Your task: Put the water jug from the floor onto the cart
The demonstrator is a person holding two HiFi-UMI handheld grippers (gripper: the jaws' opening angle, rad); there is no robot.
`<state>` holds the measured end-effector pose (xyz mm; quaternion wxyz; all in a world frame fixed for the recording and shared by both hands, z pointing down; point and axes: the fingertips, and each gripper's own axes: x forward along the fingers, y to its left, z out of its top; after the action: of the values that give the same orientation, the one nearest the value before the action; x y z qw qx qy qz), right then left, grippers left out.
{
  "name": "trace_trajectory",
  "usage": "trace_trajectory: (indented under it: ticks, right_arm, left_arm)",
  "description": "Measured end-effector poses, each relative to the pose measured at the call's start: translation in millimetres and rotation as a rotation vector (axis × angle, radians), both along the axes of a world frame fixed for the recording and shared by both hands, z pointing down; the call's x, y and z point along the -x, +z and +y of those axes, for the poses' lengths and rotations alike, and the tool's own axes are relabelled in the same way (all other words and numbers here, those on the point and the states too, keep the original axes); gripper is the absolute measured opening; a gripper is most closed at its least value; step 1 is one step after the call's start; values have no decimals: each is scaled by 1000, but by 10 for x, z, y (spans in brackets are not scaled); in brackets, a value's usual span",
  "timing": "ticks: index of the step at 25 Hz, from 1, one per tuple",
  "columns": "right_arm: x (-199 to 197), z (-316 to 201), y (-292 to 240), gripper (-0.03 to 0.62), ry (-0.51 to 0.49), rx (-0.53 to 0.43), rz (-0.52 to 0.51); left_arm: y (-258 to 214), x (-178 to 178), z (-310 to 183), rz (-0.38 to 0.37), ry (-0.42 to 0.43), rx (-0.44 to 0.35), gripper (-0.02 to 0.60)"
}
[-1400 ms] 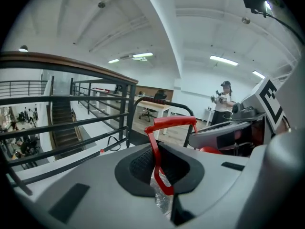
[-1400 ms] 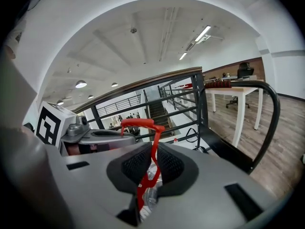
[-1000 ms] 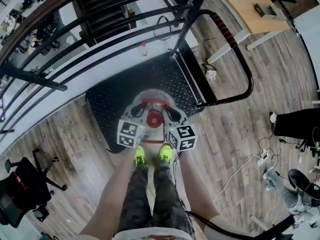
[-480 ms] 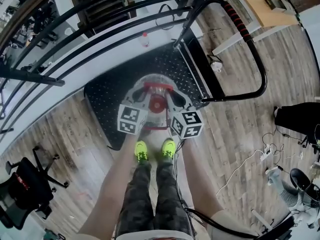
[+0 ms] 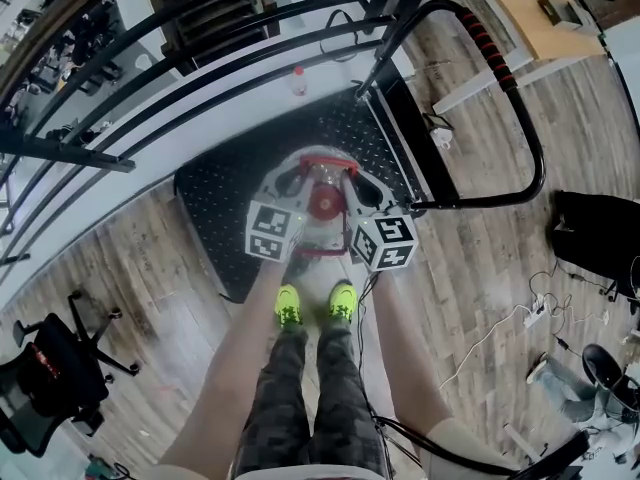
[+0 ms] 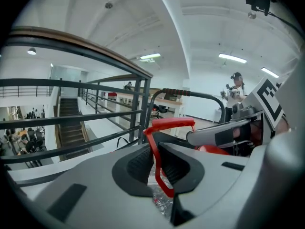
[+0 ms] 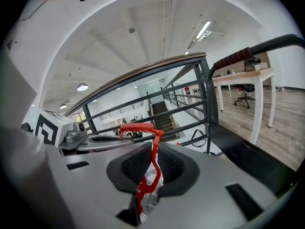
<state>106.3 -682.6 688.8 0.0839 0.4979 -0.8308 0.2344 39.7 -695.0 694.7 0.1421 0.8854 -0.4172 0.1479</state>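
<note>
1. My left gripper (image 6: 155, 165) is clamped shut on the red handle (image 6: 167, 124) of the water jug (image 5: 325, 230), with one strut of the handle pinched between its pads.
2. My right gripper (image 7: 151, 168) is closed on the same handle, on its other strut.
3. The clear jug, with its red cap (image 5: 324, 202), sits between both grippers over the near part of the cart (image 5: 215, 208), on or above its studded black deck. I cannot tell whether its base touches.
4. The cart's push bar (image 5: 531, 123) curves up on the right, and a black railing (image 5: 70, 150) runs beyond it.
5. My green shoes (image 5: 288, 306) stand on the wooden floor (image 5: 140, 268), just short of the deck's edge.
</note>
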Motion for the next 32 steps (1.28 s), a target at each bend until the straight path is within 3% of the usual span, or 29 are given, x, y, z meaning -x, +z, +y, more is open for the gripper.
trace_trajectory:
  ticks: [16,21,24,32]
  right_arm:
    - [-19,-475,108,41,-22,-38,5]
    - [48,-569,177,43,-55,-46,-13]
    - [42,-574,245,91,-66,-40,-14]
    - [56,-698,305,94,-86,-43,5]
  left_arm:
    - [116,-13,-463,30,-12,11,23]
    - [202,78,-582,59,-54,25,23]
    - [294,139,-627,58,-71,43,23]
    - [361,117,-667,52,-43,34,23]
